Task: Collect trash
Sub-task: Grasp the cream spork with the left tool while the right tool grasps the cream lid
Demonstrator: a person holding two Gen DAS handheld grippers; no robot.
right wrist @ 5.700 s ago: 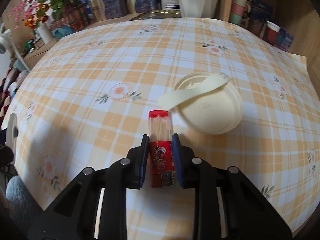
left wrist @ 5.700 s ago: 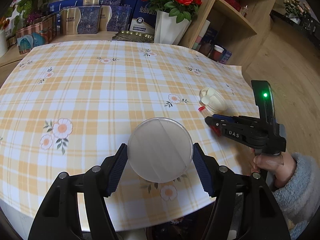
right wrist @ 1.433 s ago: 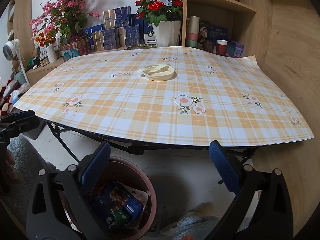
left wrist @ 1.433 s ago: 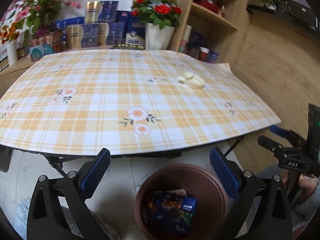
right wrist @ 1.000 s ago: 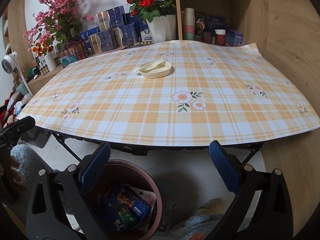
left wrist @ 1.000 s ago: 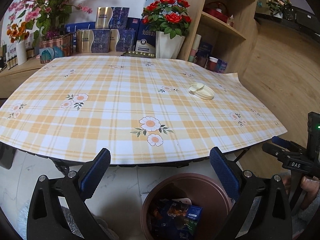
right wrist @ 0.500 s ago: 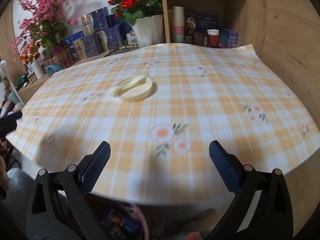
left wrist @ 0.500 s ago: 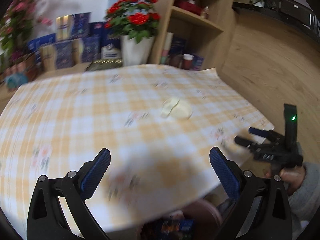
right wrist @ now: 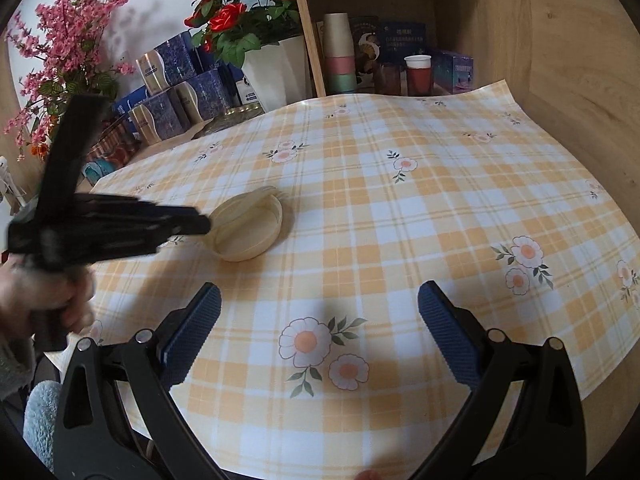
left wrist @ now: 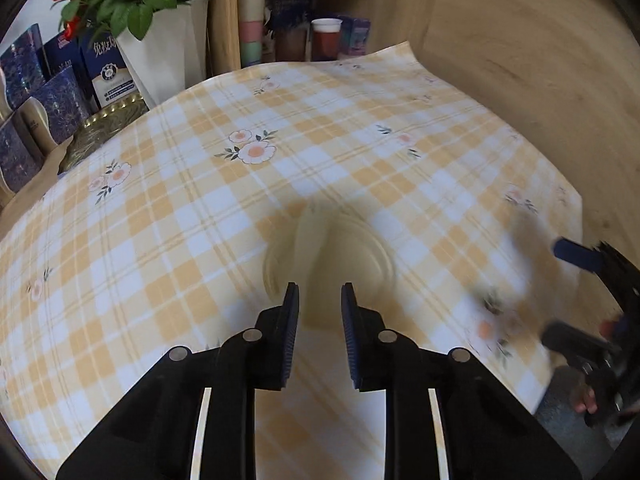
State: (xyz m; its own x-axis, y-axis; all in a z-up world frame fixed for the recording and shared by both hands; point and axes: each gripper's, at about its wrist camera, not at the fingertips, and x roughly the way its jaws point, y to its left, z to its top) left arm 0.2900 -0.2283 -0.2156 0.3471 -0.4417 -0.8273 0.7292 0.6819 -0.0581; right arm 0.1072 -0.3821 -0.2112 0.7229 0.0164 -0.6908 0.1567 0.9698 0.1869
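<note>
A round cream lid with a cream strip across it lies flat on the yellow checked tablecloth. My left gripper is at the lid's near rim. Its jaws are closing to a narrow gap, and the blurred rim shows through that gap. In the right wrist view the left gripper reaches the left side of the lid. My right gripper stands wide open over bare cloth near the front edge. It also shows blurred in the left wrist view as the right gripper.
At the back stand a white vase of red roses, blue gift boxes and a wooden shelf with stacked cups and a red cup. The cloth's corner curls up at the far right.
Both grippers have swung up from over the brown bin to the tabletop. The left one moved in on the cream lid and its jaws went from wide apart to a narrow gap.
</note>
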